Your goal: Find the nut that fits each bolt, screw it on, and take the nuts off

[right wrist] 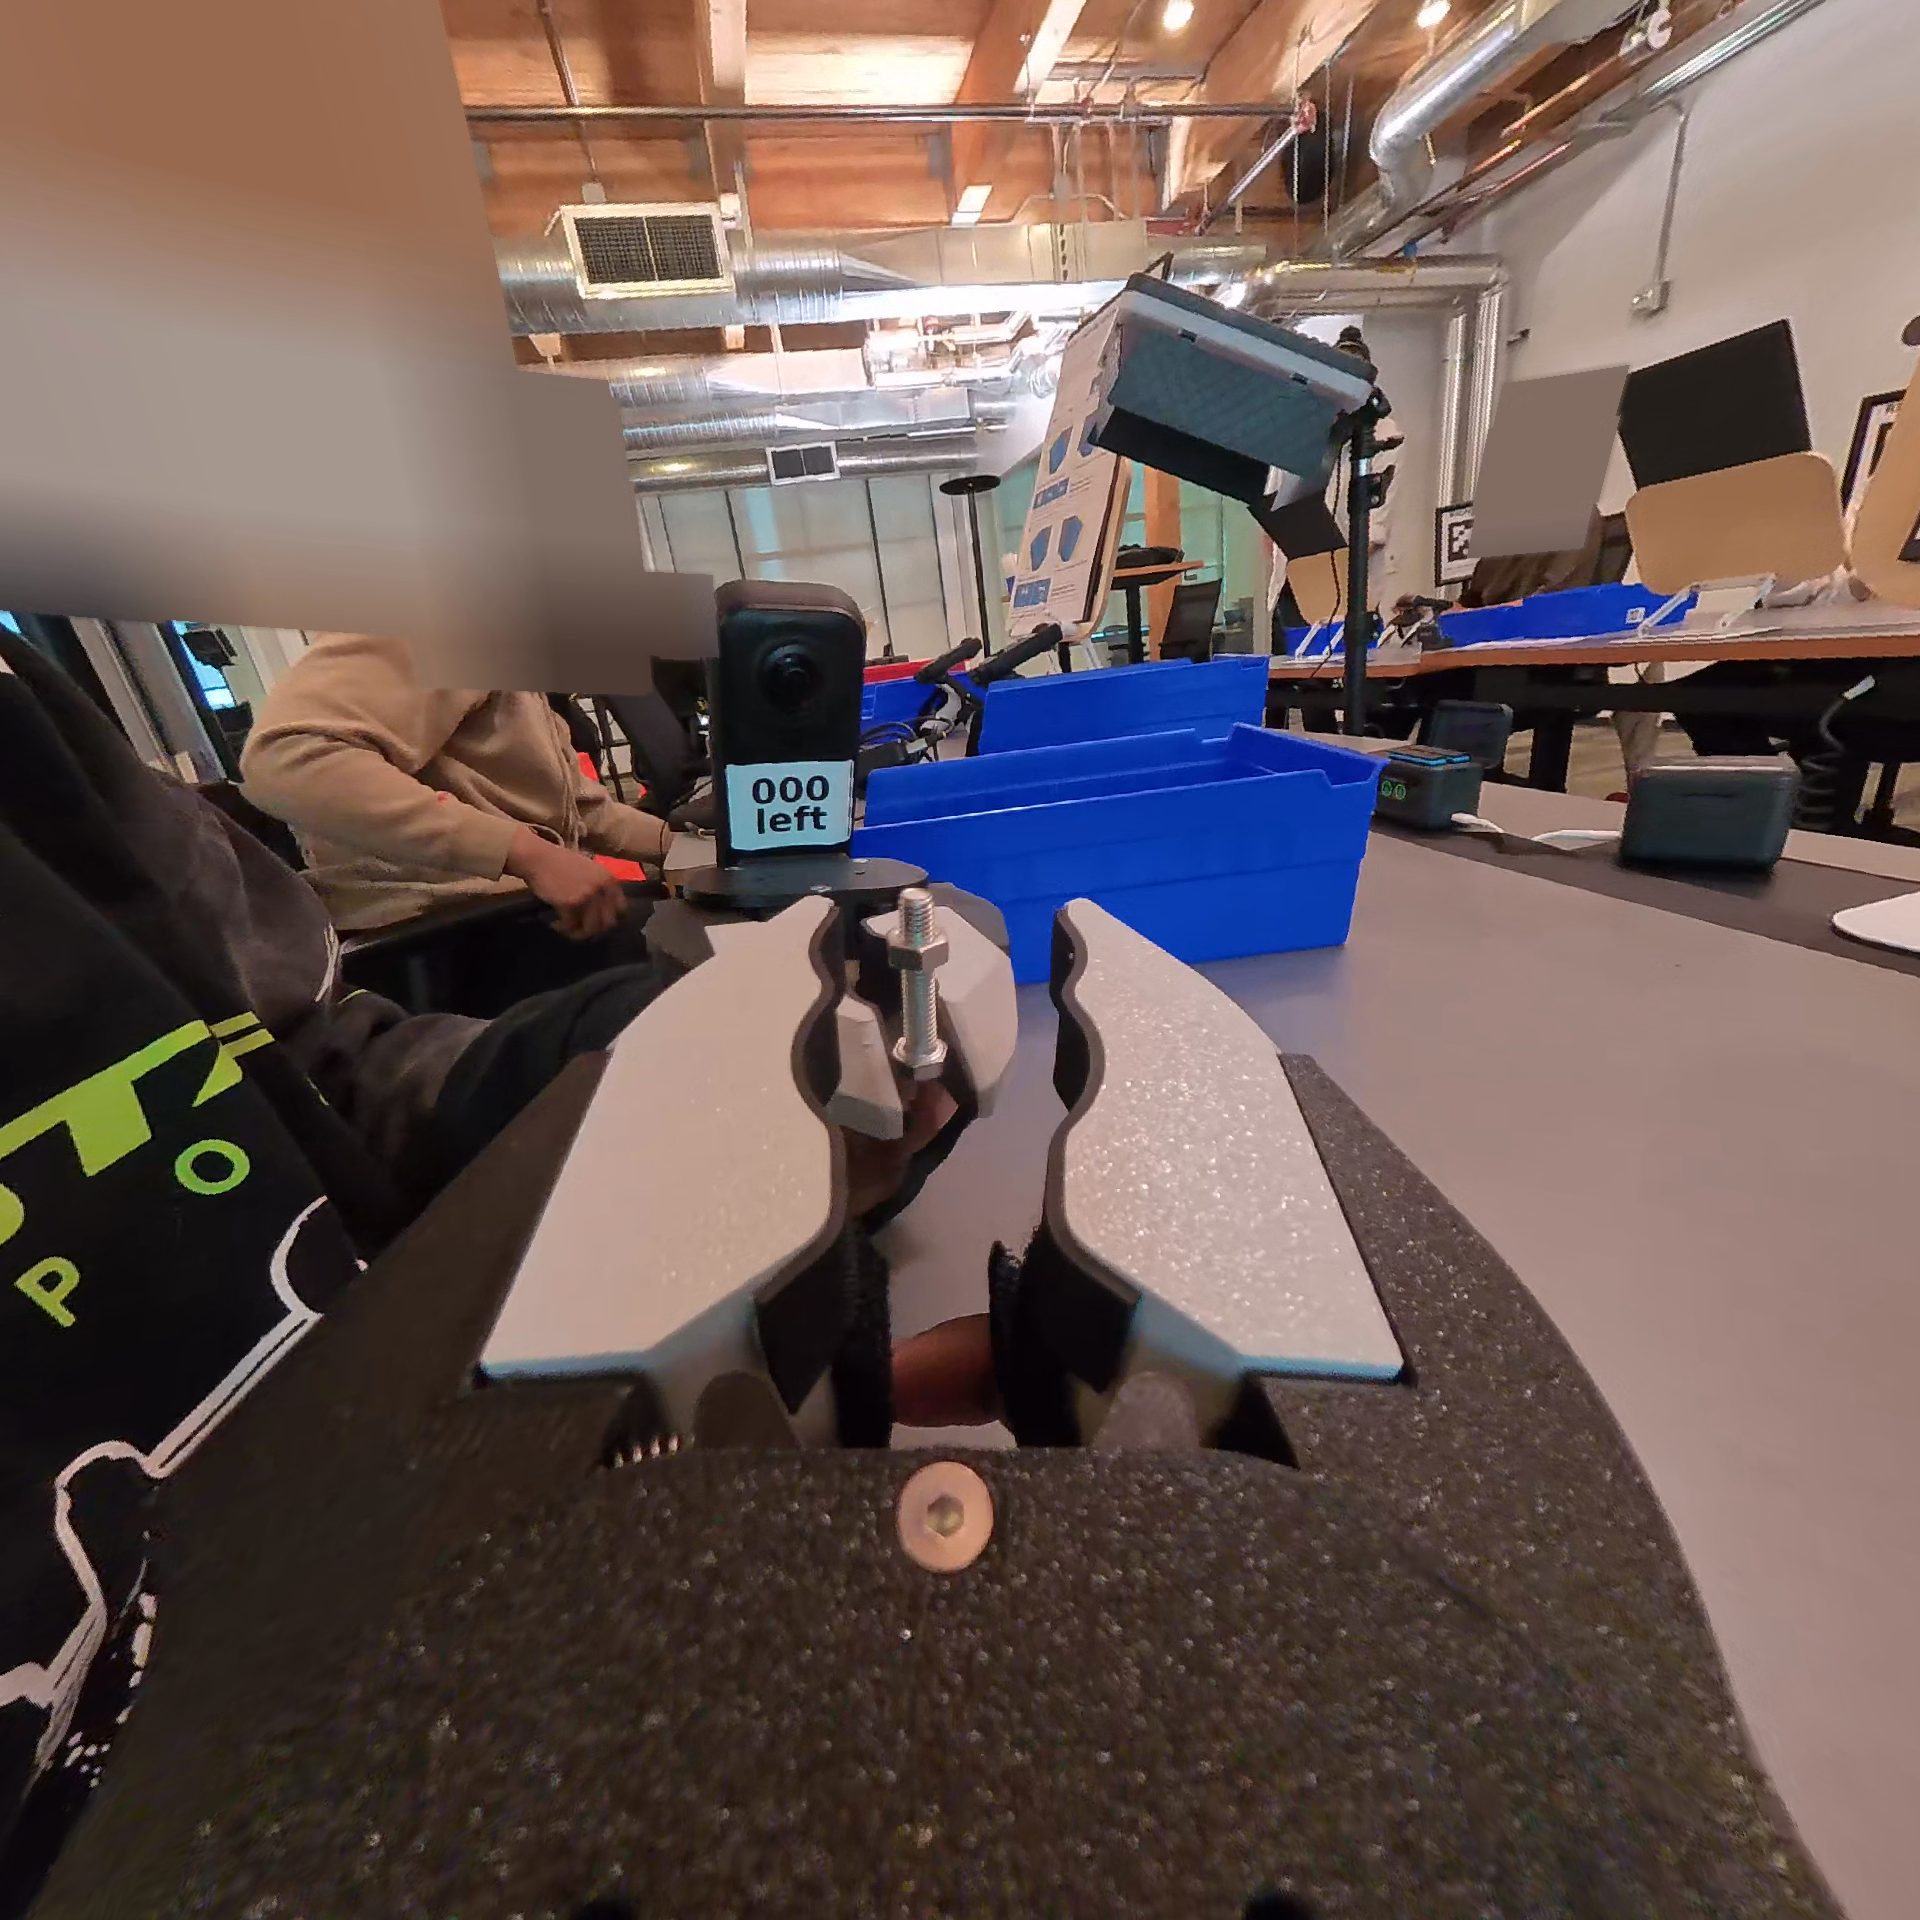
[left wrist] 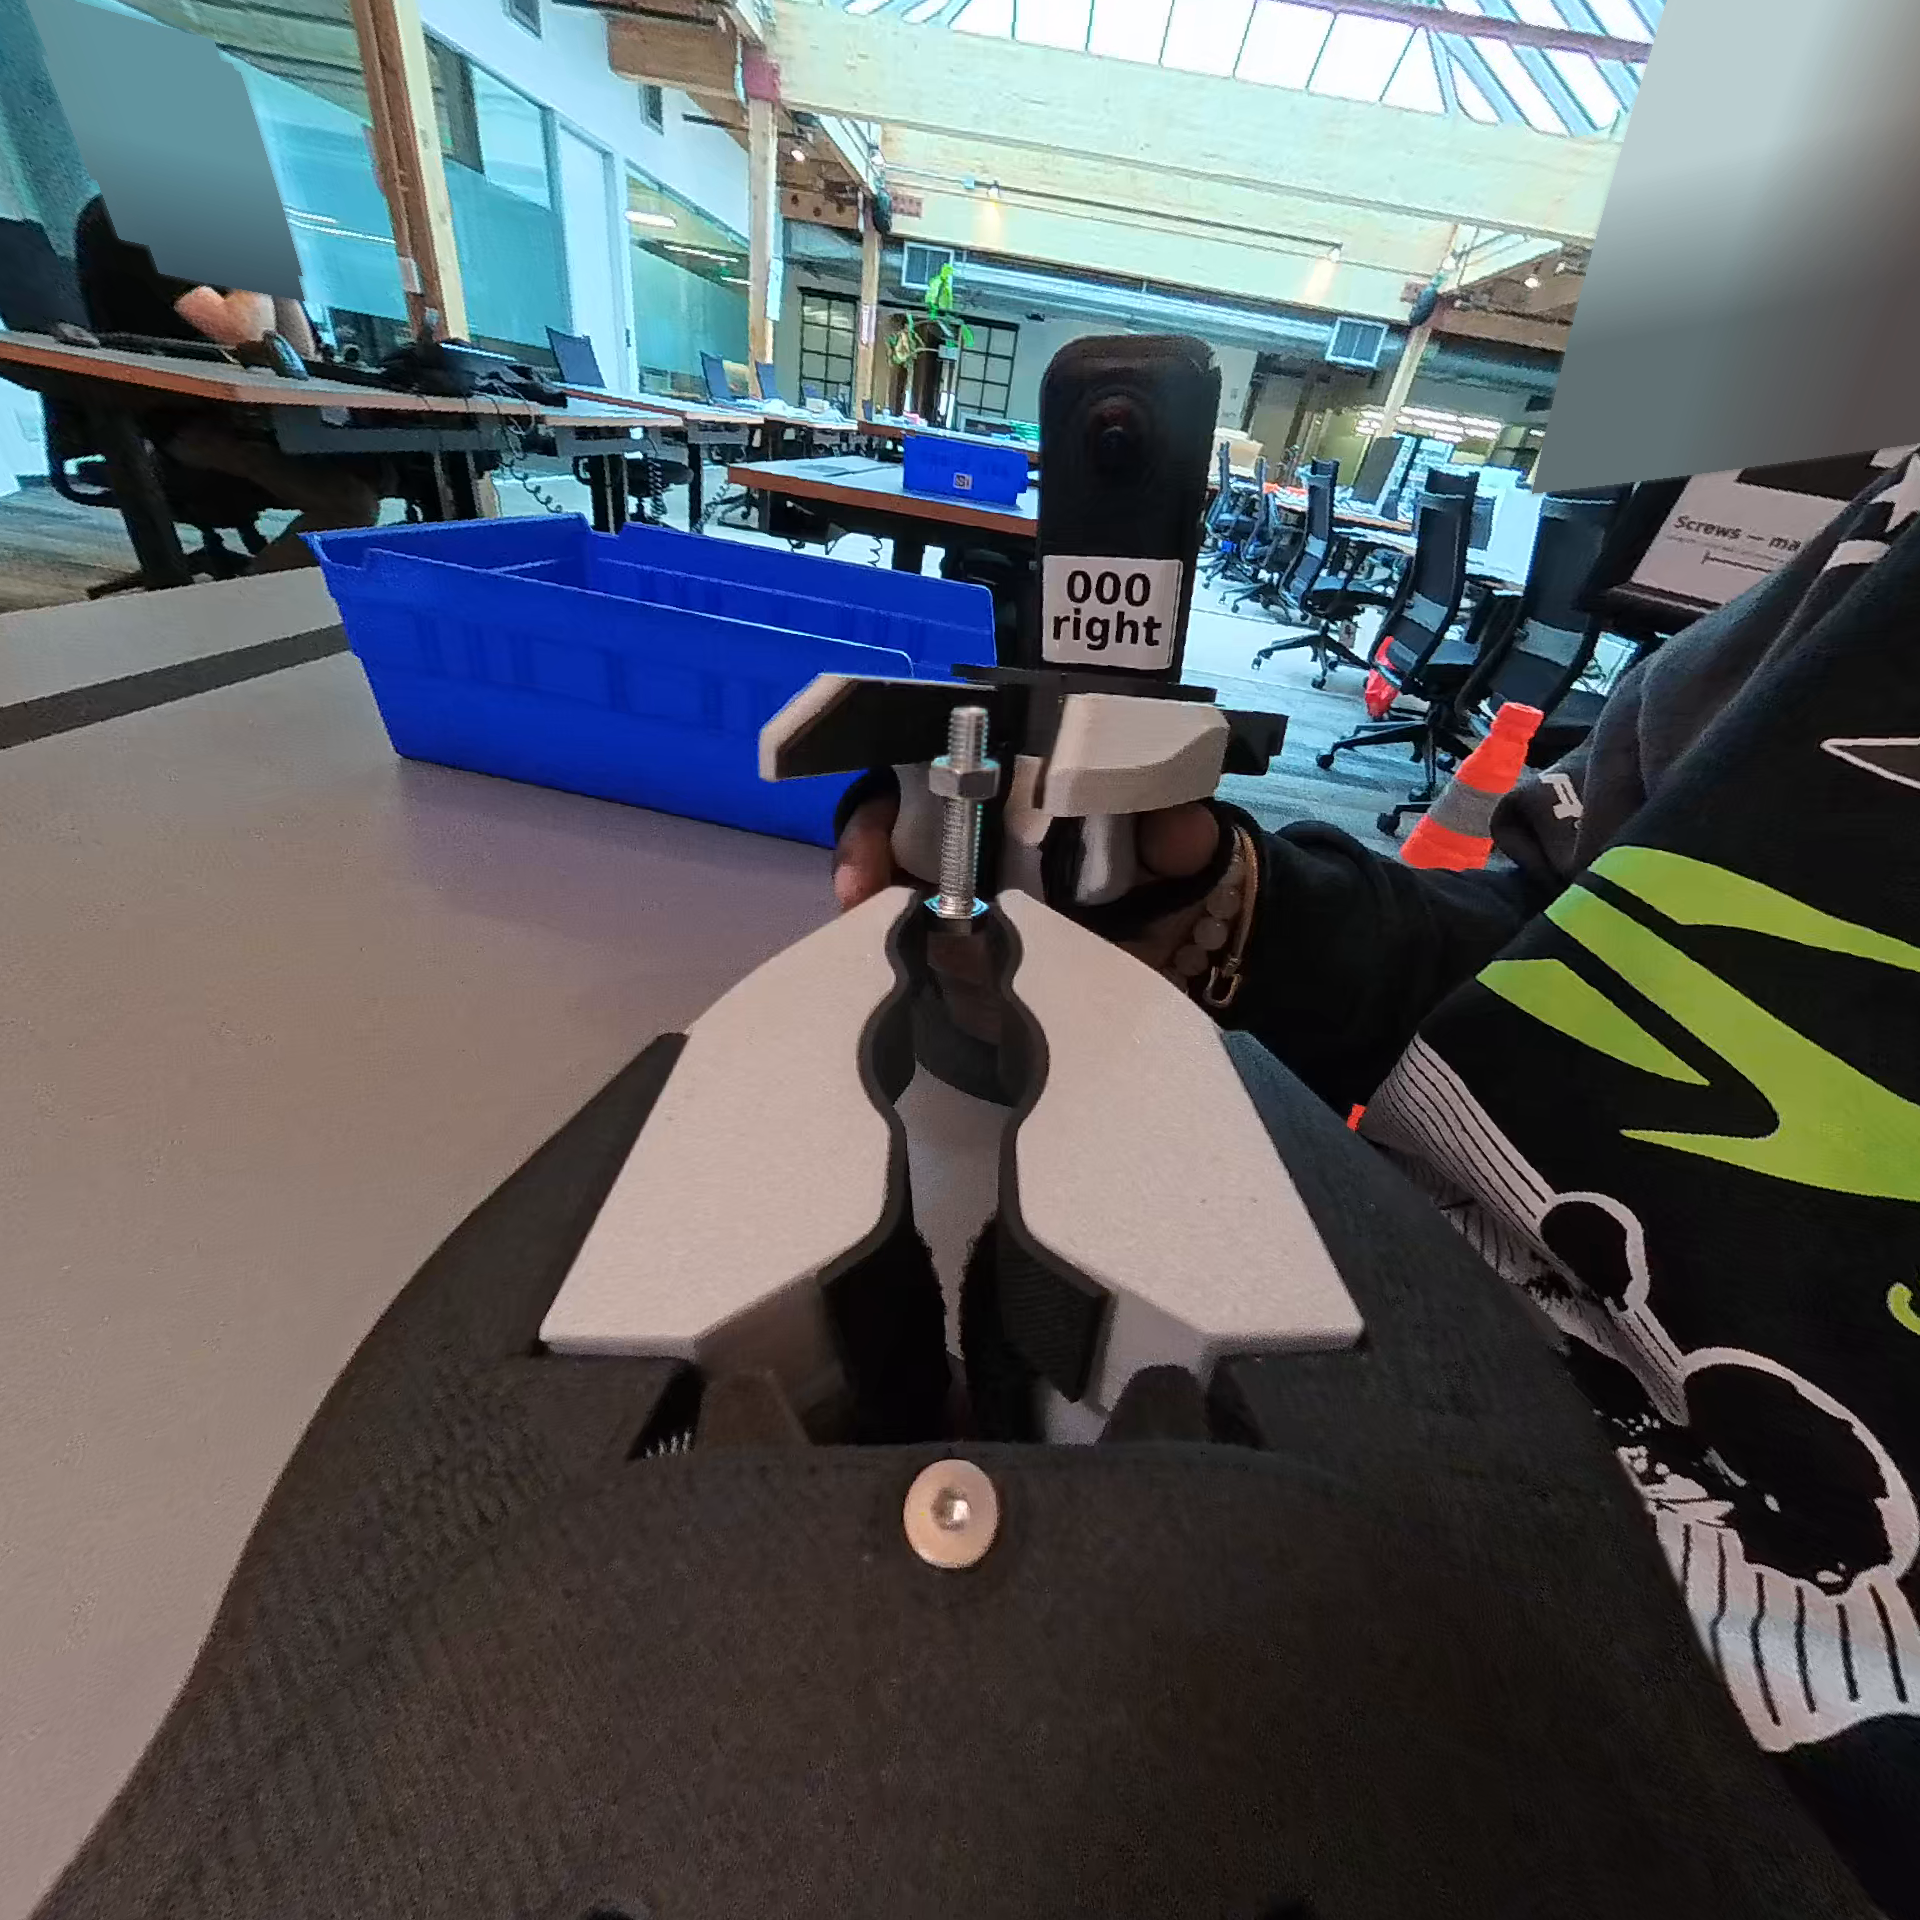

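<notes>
The left gripper pinches the bolt by its head, upright above the table, seemingly so the right gripper, jaws spread and empty, can reach the nut near its top

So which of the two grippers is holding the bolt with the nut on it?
The left gripper: its fingers are closed on the head of the upright bolt. The right gripper stands open, touching neither bolt nor nut.
</notes>
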Demonstrator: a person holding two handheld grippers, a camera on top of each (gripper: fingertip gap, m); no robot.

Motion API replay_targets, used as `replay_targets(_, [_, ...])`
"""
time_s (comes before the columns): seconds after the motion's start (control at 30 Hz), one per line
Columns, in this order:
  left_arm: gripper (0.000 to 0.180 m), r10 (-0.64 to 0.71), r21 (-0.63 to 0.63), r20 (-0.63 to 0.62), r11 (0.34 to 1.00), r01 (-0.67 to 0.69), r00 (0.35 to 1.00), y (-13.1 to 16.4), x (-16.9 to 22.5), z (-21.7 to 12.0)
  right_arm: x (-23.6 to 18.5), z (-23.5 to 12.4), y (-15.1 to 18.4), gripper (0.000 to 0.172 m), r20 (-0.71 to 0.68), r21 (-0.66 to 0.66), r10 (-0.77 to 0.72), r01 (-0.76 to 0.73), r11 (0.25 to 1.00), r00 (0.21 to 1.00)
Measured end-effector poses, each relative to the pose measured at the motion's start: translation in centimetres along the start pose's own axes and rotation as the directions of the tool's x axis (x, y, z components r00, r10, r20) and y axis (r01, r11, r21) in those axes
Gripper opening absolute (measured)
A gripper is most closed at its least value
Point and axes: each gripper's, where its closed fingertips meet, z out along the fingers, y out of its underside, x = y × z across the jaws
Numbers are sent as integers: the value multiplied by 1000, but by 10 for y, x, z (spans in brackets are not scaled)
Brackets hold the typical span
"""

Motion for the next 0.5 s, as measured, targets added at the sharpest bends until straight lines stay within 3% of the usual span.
replay_targets(0.27, [10, -46, 66, -24, 997, 47, 999, -10, 0, -6, 3, -5, -7, 26, -5, 45, 27, -27, 999, 1000])
replay_targets(0.37, [10, -58, 106, -29, 993, 61, 998, -15, -1, -9, 11, -9, -11, 11, -45, 74, 34, -31, 997, 998])
replay_targets(0.5, [10, -59, 84, -17, 995, 61, 998, -12, -3, -7, 4, -10, -16, 17, 1, 101, 42, -42, 994, 999])
